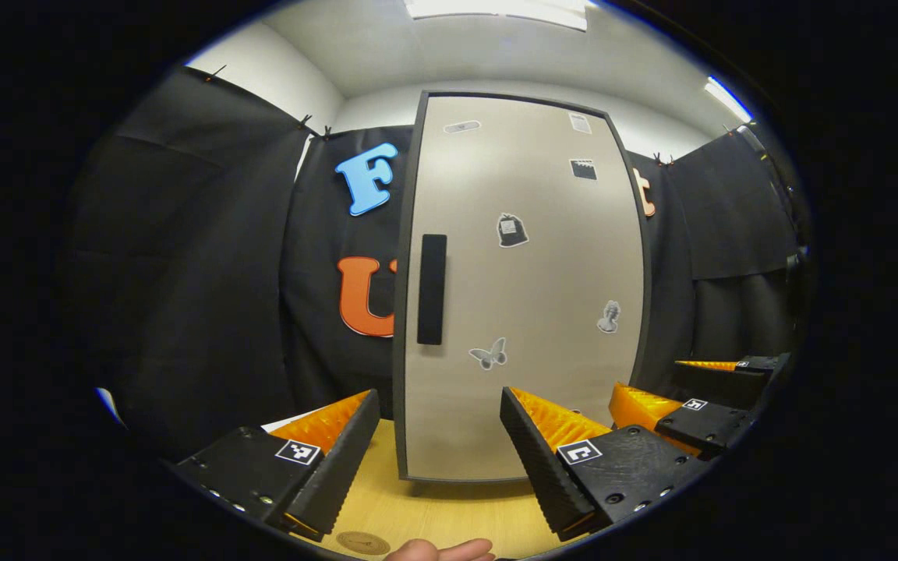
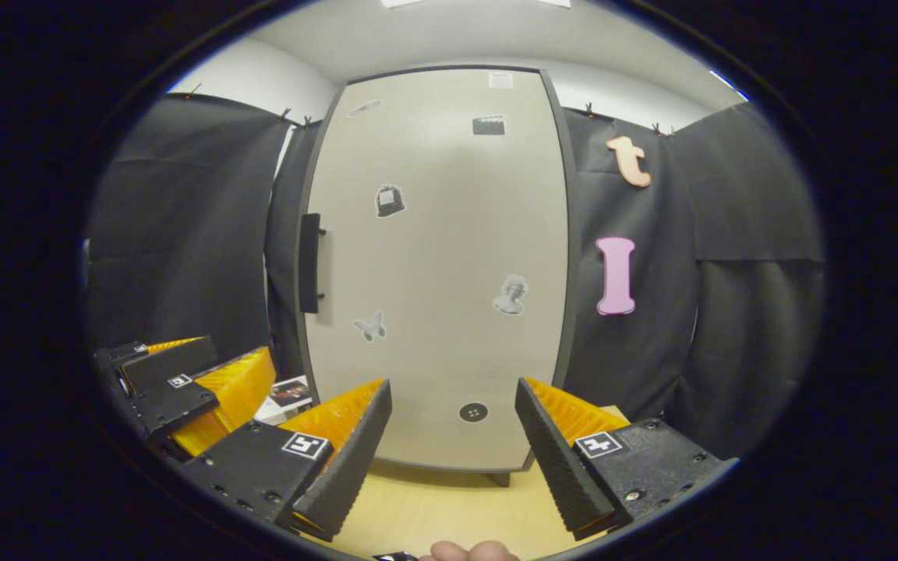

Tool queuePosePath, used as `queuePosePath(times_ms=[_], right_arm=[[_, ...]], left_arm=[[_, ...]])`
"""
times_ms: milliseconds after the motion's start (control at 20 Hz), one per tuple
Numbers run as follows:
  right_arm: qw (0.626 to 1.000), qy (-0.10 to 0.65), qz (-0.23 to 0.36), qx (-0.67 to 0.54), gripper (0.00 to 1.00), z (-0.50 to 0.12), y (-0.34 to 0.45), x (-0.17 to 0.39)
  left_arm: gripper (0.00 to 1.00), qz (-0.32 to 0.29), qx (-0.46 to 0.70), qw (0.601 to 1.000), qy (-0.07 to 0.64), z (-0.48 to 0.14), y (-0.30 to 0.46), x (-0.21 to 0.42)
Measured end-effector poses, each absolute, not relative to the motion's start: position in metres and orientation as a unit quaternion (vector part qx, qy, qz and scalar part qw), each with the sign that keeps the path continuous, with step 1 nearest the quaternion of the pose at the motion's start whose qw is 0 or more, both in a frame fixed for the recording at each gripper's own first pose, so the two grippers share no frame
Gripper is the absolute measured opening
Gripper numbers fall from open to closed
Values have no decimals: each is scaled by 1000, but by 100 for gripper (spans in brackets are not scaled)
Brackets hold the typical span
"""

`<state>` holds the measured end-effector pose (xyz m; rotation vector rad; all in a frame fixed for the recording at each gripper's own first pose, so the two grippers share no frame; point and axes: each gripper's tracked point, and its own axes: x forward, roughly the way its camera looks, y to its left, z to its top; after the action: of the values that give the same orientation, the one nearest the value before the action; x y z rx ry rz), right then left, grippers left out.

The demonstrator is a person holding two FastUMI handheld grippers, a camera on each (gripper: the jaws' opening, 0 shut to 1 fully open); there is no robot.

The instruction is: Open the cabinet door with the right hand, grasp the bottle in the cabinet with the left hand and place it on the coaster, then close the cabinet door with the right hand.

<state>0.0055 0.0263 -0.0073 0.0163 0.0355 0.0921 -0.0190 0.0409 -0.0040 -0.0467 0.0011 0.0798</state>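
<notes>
A tall beige cabinet (image 1: 527,288) stands upright on a light wooden surface (image 1: 433,514), its door (image 2: 433,265) shut and flush with the dark frame. A black vertical handle (image 1: 431,289) sits on the door's left edge, and small grey stickers, among them a butterfly (image 1: 489,354) and a bust (image 2: 510,294), dot the panel. The bottle is hidden behind the shut door, so its place inside cannot be told.

In the left gripper view, the left gripper (image 1: 440,444) hovers low in front of the cabinet, its fingers (image 1: 344,460) spread wide with nothing between them. A round tan coaster (image 1: 362,543) lies on the surface just below them, beside a fingertip (image 1: 441,550) at the lower edge. The right gripper (image 1: 694,405) appears farther off to the right of the door.

In the right gripper view, the right gripper (image 2: 453,436) also faces the door, its fingers (image 2: 554,456) wide apart and empty, well short of the handle (image 2: 309,263). The left gripper (image 2: 184,389) shows at the lower left, near some printed paper (image 2: 287,396) on the surface.
</notes>
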Motion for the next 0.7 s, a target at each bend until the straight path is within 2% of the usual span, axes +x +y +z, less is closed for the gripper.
queuePosePath(times_ms=[250,700], right_arm=[[997,25,71,25,100,-7,53,30],[990,-6,141,4,99,19,129,74]], left_arm=[[95,65,-13,998,3,-9,73,-36],[95,81,-4,996,24,-18,103,-66]])
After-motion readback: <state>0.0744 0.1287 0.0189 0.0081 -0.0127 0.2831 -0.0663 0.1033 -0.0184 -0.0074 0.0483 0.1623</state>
